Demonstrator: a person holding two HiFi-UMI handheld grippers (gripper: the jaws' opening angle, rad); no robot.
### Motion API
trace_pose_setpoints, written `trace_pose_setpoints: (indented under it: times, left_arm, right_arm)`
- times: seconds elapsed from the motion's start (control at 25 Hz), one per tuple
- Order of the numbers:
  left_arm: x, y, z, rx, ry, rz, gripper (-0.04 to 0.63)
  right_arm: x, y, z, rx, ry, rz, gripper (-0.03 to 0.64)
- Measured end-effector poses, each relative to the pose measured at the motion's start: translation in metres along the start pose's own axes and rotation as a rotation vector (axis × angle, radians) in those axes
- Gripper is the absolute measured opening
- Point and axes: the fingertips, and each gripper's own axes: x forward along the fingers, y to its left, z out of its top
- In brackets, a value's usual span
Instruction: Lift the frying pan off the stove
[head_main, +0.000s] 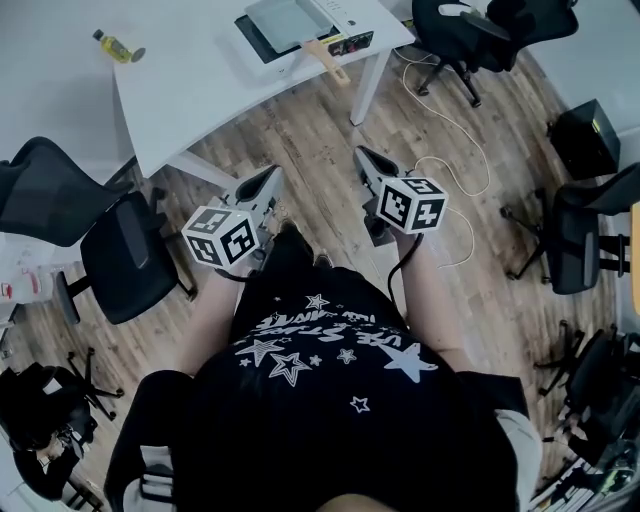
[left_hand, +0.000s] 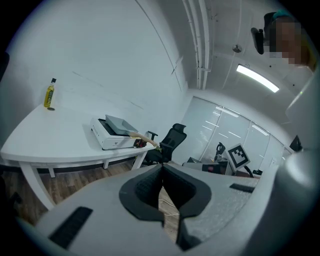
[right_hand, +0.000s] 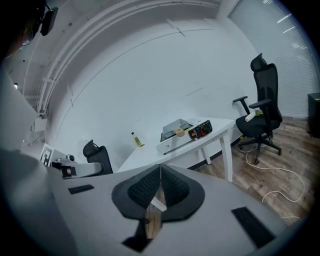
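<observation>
The frying pan (head_main: 283, 20) is a grey square pan with a wooden handle (head_main: 328, 58). It rests on a white stove (head_main: 300, 50) on the white table (head_main: 190, 80) ahead of me. Both gripper views show it from afar, the pan (left_hand: 120, 124) on the stove (left_hand: 111, 140), and the pan (right_hand: 175, 125) on the stove (right_hand: 182, 138). My left gripper (head_main: 272, 176) and right gripper (head_main: 361, 156) hang at waist height over the wood floor, well short of the table. On each the jaws are pressed together, shut, with nothing between them.
A yellow bottle (head_main: 116, 45) stands at the table's far left corner. Black office chairs stand at my left (head_main: 125, 260), beyond the table (head_main: 470, 35) and at my right (head_main: 575, 235). A white cable (head_main: 462, 140) trails across the floor, and a black box (head_main: 585, 138) sits to the right.
</observation>
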Motion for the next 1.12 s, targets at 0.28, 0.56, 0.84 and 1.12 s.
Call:
trace_pose_setpoints:
  times: [0.28, 0.56, 0.84, 1.12]
  left_arm:
    - [0.034, 0.011, 0.009, -0.037, 0.019, -0.045, 0.008]
    - [0.083, 0.027, 0.039, -0.064, 0.007, -0.083, 0.009]
    - [0.125, 0.046, 0.06, -0.093, 0.044, -0.121, 0.009]
    - [0.156, 0.066, 0.067, -0.148, 0.099, -0.152, 0.009]
  right_arm:
    - [0.012, -0.014, 0.013, 0.094, 0.008, 0.031, 0.009]
    - [0.036, -0.032, 0.044, 0.132, 0.033, 0.069, 0.012]
    - [0.071, -0.047, 0.066, 0.225, 0.091, 0.125, 0.159]
    - [0.104, -0.058, 0.083, 0.313, 0.141, 0.165, 0.221]
